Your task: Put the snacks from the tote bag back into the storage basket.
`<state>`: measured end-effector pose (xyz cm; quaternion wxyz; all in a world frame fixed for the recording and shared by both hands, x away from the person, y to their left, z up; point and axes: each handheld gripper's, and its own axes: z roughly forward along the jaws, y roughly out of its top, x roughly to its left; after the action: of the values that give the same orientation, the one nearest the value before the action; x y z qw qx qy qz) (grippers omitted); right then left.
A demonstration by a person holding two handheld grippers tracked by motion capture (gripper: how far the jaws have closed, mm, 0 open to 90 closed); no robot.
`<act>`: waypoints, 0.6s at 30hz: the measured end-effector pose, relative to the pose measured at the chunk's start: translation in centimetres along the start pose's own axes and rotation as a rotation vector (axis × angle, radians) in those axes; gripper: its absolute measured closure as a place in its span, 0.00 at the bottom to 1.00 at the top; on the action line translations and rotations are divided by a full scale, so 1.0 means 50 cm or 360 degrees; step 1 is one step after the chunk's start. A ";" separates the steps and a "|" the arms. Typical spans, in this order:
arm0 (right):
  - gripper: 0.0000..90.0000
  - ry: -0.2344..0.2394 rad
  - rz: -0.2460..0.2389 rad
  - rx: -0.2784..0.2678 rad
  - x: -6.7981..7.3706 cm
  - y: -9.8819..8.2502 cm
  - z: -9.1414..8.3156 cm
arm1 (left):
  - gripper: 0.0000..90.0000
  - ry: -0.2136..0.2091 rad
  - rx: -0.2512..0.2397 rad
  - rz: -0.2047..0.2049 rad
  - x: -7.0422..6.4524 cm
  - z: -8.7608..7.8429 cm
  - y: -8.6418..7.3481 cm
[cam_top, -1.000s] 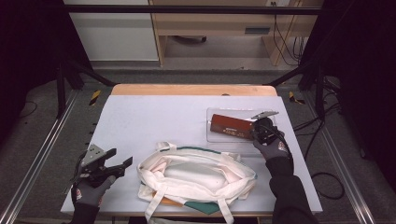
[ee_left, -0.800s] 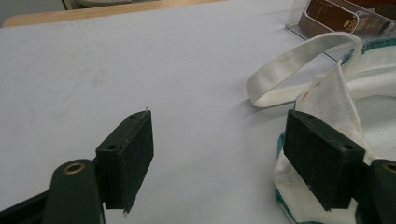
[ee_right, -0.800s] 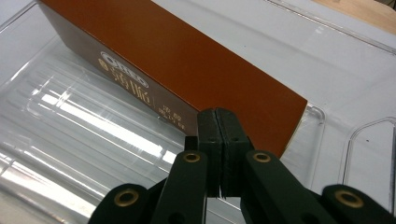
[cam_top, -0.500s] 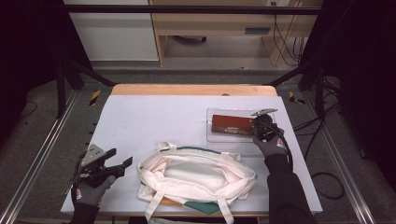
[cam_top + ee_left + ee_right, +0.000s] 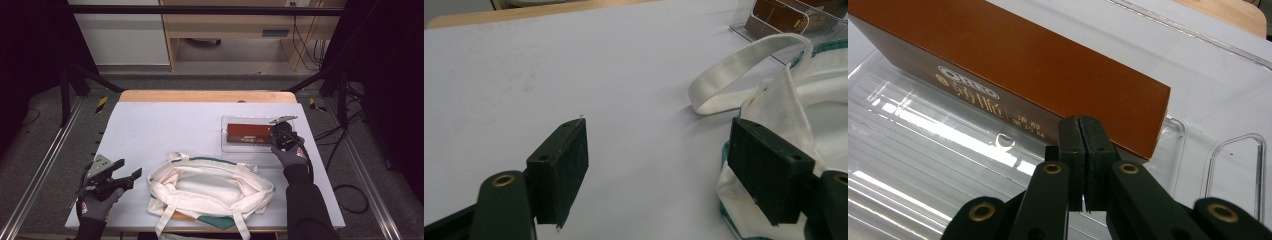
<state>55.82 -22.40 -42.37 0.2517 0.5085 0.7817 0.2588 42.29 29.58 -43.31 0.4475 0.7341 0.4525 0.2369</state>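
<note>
Box (image 5: 1013, 75) in tray (image 5: 923, 165) | right tongs (image 5: 1082, 145) clenched, empty | left tongs (image 5: 659, 165) released beside bag (image 5: 210, 185)

White table (image 5: 165, 125) with wooden far edge, grey floor (image 5: 45, 155), wooden cabinet (image 5: 235, 22), dark surroundings

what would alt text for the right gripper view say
The right gripper, its black fingers pressed shut with nothing between them, points at the near corner of a brown box that lies in a clear plastic tray.
</note>
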 end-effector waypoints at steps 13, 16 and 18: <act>0.87 0.0024 0.0009 -0.0114 0.003 -0.001 -0.043 | 0.26 -0.0002 -0.0010 0.0001 0.000 -0.004 0.001; 0.78 0.0045 0.0019 -0.0180 0.005 -0.005 -0.073 | 0.26 -0.0005 -0.0012 0.0003 -0.001 -0.005 0.001; 0.71 0.0053 0.0021 -0.0226 0.006 -0.010 -0.092 | 0.26 -0.0008 -0.0010 0.0006 -0.001 -0.006 0.001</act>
<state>52.36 -22.98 -39.36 0.2722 0.4901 0.7622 0.3237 42.09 29.64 -43.12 0.4505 0.7342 0.4491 0.2373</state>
